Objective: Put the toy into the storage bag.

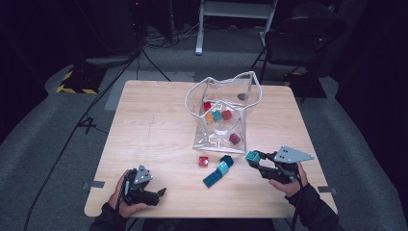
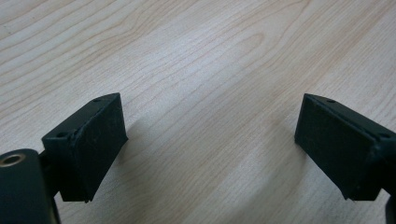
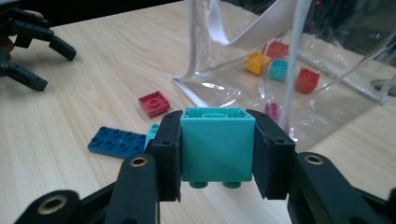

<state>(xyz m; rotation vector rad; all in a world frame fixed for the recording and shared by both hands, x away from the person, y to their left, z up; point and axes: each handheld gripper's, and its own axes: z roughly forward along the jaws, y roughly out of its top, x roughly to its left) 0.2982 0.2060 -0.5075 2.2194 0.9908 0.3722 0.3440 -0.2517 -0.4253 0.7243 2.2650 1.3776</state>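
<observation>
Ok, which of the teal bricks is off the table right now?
The teal brick clamped in the right gripper, studs pointing down. Another teal brick lies on the table by the blue plate; a third sits in the clear bag.

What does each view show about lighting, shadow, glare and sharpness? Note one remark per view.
High view: lit table, dark room around it, soft focus. Left gripper view: sharp wood grain, faint shadows beside the open left hand-held gripper. Right gripper view: teal brick crisp, glare streaks on the clear bag.
</observation>
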